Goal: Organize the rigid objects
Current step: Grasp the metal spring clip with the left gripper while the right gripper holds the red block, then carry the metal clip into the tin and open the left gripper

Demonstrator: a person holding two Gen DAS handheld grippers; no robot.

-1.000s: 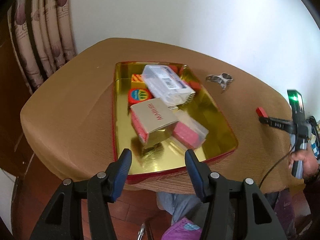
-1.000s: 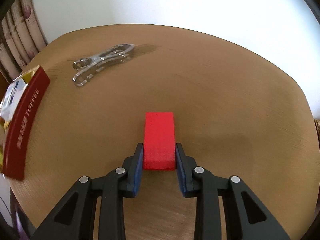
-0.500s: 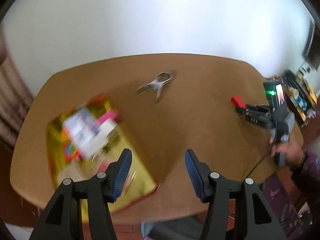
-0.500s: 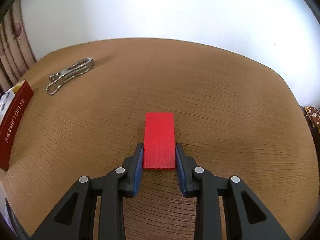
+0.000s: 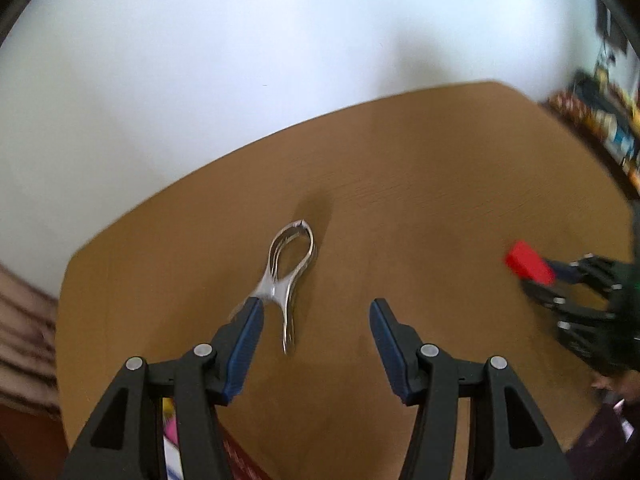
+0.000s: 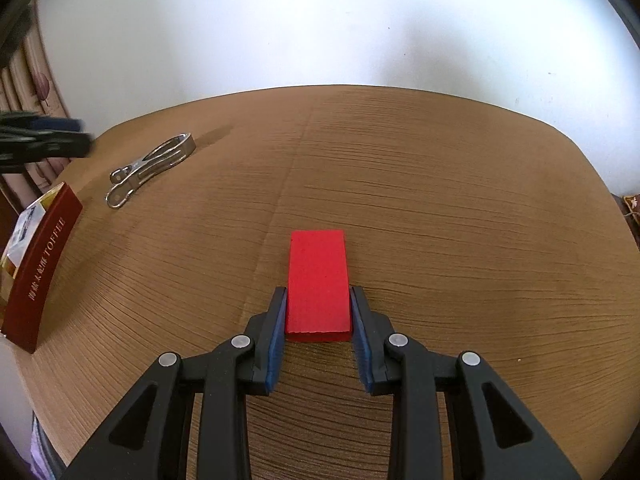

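The left gripper (image 5: pixel 316 322) hangs with jaws wide over the table (image 5: pixel 420 184), a metal clip (image 5: pixel 289 276) seemingly just ahead.

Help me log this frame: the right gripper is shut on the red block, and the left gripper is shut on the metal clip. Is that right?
Not quite. The left gripper is open: in the left wrist view its jaws stand wide apart, and the metal clip lies on the table ahead of them, unheld. The rest holds: the right gripper is shut on the red block.
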